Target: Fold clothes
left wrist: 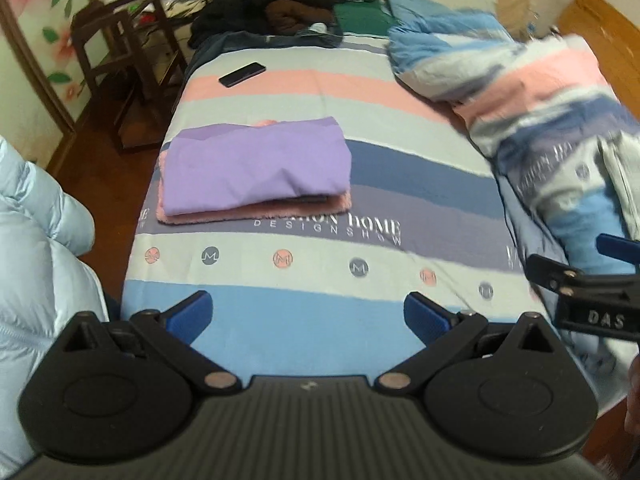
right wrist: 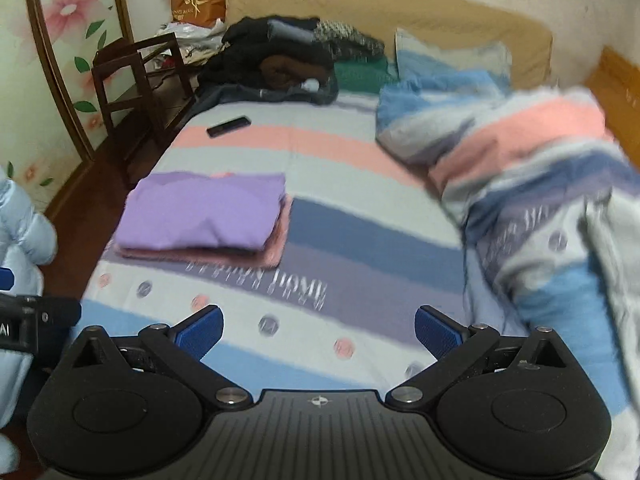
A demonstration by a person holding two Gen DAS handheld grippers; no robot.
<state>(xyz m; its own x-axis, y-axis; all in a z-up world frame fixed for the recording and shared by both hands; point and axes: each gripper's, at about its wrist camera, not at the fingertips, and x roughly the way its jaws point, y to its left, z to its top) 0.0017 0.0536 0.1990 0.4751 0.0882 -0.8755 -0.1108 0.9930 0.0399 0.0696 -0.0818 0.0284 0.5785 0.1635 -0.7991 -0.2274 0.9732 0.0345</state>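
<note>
A folded purple garment [left wrist: 256, 164] lies on top of a folded pink garment [left wrist: 256, 211] at the left side of the striped bed [left wrist: 304, 312]. The same stack shows in the right wrist view, purple garment [right wrist: 204, 212] over pink garment [right wrist: 280, 236]. My left gripper [left wrist: 308, 316] hovers open over the bed's near end, nothing between its blue pads. My right gripper [right wrist: 318, 330] is open too and holds nothing. The right gripper's body [left wrist: 592, 296] shows at the right edge of the left wrist view.
A crumpled striped quilt [left wrist: 532, 120] fills the bed's right side. A black phone [left wrist: 242, 74] lies further up the bed. Dark clothes [left wrist: 272, 4] are heaped at the head, by a pillow [right wrist: 452, 56]. A wooden chair [left wrist: 124, 52] stands left. A pale blue puffer sleeve [left wrist: 36, 248] sits near left.
</note>
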